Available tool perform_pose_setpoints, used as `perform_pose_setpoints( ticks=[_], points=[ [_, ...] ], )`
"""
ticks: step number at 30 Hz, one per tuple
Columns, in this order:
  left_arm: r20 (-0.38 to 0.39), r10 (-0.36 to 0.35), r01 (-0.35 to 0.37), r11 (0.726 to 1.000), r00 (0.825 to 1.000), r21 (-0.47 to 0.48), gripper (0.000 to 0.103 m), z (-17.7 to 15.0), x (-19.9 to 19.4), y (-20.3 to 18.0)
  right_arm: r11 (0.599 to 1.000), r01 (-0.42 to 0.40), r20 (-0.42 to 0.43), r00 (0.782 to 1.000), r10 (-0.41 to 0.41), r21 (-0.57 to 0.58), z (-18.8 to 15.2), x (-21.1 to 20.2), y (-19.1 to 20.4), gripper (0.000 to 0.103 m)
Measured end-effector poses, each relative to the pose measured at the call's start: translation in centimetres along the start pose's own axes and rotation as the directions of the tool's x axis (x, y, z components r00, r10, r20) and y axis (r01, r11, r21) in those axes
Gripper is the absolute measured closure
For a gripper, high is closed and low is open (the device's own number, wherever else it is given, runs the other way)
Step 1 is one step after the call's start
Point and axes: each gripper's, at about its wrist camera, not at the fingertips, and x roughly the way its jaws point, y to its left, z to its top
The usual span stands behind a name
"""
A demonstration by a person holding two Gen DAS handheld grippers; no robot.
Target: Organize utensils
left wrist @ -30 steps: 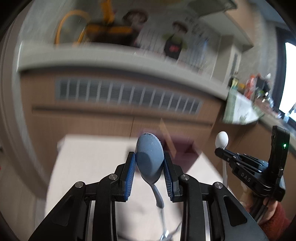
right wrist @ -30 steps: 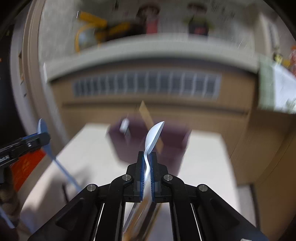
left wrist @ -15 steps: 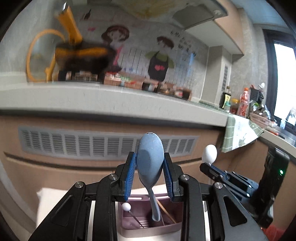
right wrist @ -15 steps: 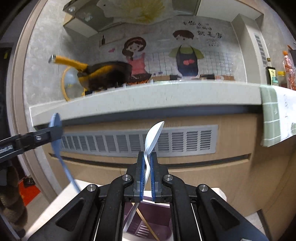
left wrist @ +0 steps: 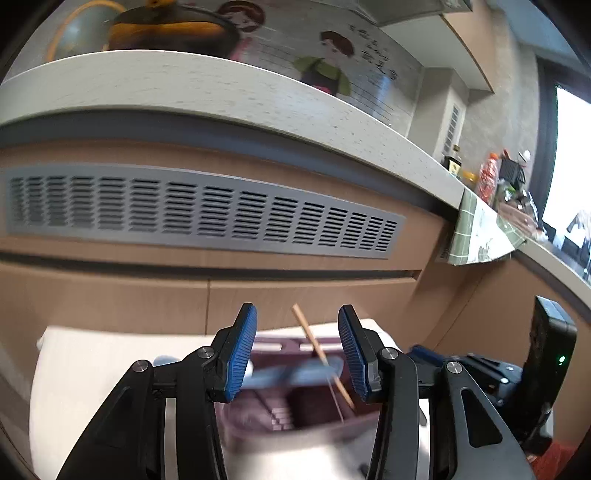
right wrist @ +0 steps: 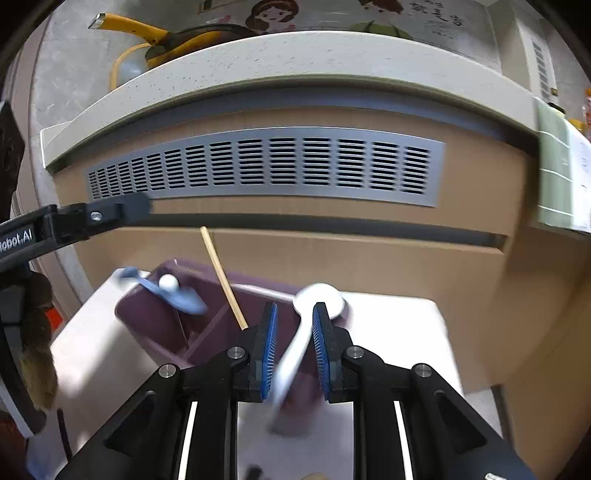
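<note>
A purple utensil caddy point(right wrist: 147, 317) point(left wrist: 258, 428) stands on a white table. My left gripper point(left wrist: 297, 354) is open above it; the blue spoon point(left wrist: 295, 373) point(right wrist: 173, 293) is blurred, lying loose across the caddy's top. My right gripper point(right wrist: 291, 347) is open; the white spoon point(right wrist: 319, 299) is blurred between its fingers, its bowl over the caddy's right end. A wooden chopstick point(right wrist: 221, 277) point(left wrist: 317, 350) leans out of the caddy. A small white ball-ended utensil point(right wrist: 168, 282) also stands in it.
A wooden counter front with a grey vent grille point(right wrist: 266, 166) rises just behind the white table point(right wrist: 399, 325). A dark pan with a yellow handle point(right wrist: 173, 33) sits on the counter top. The other gripper shows at each view's edge point(left wrist: 517, 380) point(right wrist: 74, 221).
Both grippers have tilted down toward the caddy and opened. The blue spoon has left the left gripper and the white spoon has come loose in the right gripper; both are blurred in motion.
</note>
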Motion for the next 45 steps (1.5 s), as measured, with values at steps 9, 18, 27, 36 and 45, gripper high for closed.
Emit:
perform_pose_setpoints(
  ticks=[9,18,27,36,45],
  points=[
    [-0.123,0.068,-0.073,0.997,0.990,-0.034,0.056,-6.5,-6.5,0.9,0.999,0.024,-0.034,0.999,-0.025,-0.026,-3.3,-6.9,-0.1,0.084],
    [-0.268,0.072,-0.089,0.995,0.961,-0.054,0.056,-13.2,-10.9,0.5,0.997,-0.080,-0.189,0.979,0.080,0.009,-8.5,-8.6,1.2,0.084],
    [-0.400,0.020,0.009,0.998,0.916,0.069,0.056,-18.5,-12.0,-1.7,0.998,-0.036,-0.296,0.955,0.020,-0.047,-12.7,-9.0,2.3,0.084],
    [-0.386,0.037,-0.015,0.998,0.922,0.059,0.056,-17.6,-10.8,-1.3,0.994,-0.054,-0.328,0.944,0.020,-0.095,-13.1,-9.1,3.5,0.084],
    [-0.403,0.138,-0.112,0.990,0.905,0.088,0.056,-12.0,-2.3,4.2,0.992,-0.100,-0.353,0.933,0.067,-0.078,-14.1,-8.5,4.0,0.084]
  ],
)
